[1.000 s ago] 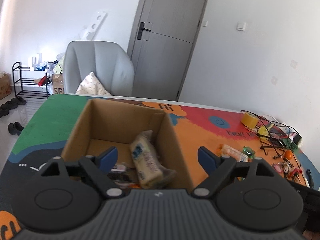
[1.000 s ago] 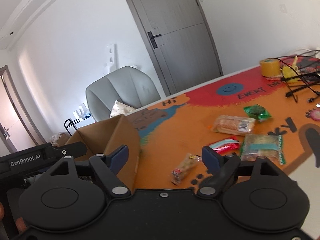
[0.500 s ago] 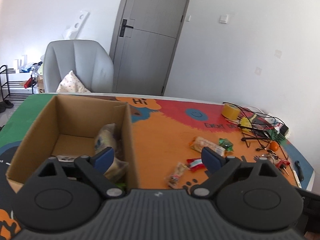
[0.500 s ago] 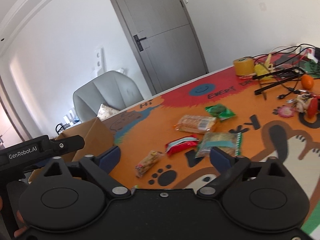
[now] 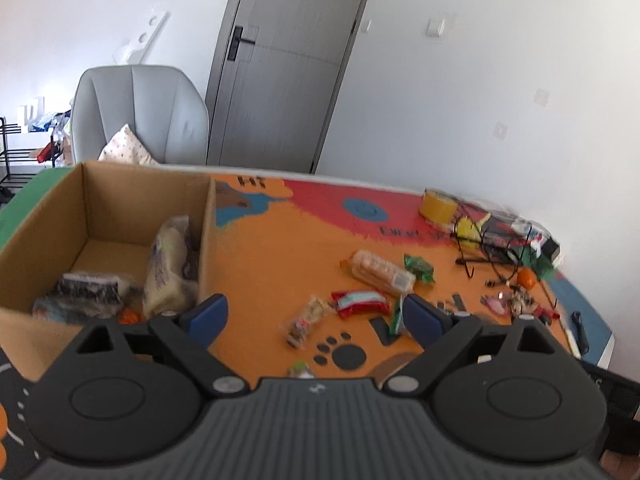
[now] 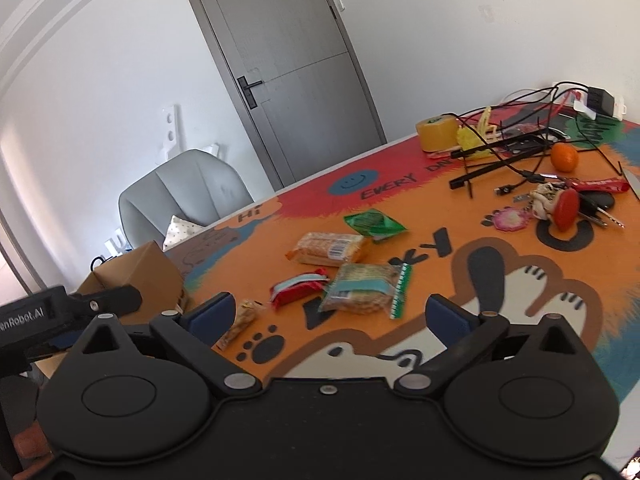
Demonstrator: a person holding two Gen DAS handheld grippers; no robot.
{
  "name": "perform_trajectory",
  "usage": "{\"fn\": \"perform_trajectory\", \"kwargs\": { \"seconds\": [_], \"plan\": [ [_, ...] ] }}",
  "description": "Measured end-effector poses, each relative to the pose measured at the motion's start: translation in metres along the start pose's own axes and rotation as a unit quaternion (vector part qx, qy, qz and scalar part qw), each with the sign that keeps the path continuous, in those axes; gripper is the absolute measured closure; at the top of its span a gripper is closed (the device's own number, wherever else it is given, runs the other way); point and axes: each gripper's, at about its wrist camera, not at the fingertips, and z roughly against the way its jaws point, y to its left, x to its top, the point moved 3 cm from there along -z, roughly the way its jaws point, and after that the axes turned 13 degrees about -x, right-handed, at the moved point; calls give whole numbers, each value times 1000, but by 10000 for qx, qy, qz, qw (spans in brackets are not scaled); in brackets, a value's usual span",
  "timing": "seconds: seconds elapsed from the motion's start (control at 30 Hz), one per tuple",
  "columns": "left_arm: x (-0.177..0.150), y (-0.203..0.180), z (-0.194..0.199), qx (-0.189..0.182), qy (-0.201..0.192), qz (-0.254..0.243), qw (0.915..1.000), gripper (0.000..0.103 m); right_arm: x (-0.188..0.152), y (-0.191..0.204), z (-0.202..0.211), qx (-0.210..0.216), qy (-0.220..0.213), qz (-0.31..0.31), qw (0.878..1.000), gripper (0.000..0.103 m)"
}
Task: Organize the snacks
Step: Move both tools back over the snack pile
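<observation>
A cardboard box [image 5: 208,240] stands at the table's left and holds a pale bread pack [image 5: 166,268] and a dark packet [image 5: 86,292]. Loose snacks lie on the orange mat: a cracker pack [image 6: 328,248], a green packet [image 6: 374,222], a red packet [image 6: 298,288], a teal-banded biscuit pack [image 6: 362,288] and a small nut bar [image 6: 240,320]. My left gripper [image 5: 314,316] is open and empty above the mat beside the box. My right gripper [image 6: 326,316] is open and empty, just short of the biscuit pack.
Yellow tape roll [image 6: 436,132], black cables [image 6: 504,152], an orange [image 6: 564,156] and keys [image 6: 560,204] crowd the table's far right. A grey chair [image 5: 140,116] stands behind the box. The other gripper's body [image 6: 60,308] shows at the left.
Both grippers have swung right, away from the box and toward the loose snacks. Both stay open and empty.
</observation>
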Motion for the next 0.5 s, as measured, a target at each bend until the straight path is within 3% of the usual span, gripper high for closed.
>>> {"fn": "perform_trajectory", "kwargs": {
  "seconds": [0.3,0.5],
  "plan": [
    [-25,-14,-5,-31,36,88,9999,12,-11,-11,2,78,70,200,9997,1],
    [-41,-11,-11,12,168,160,9997,26,-23,-14,-2,181,228,295,9991,7]
  ]
}}
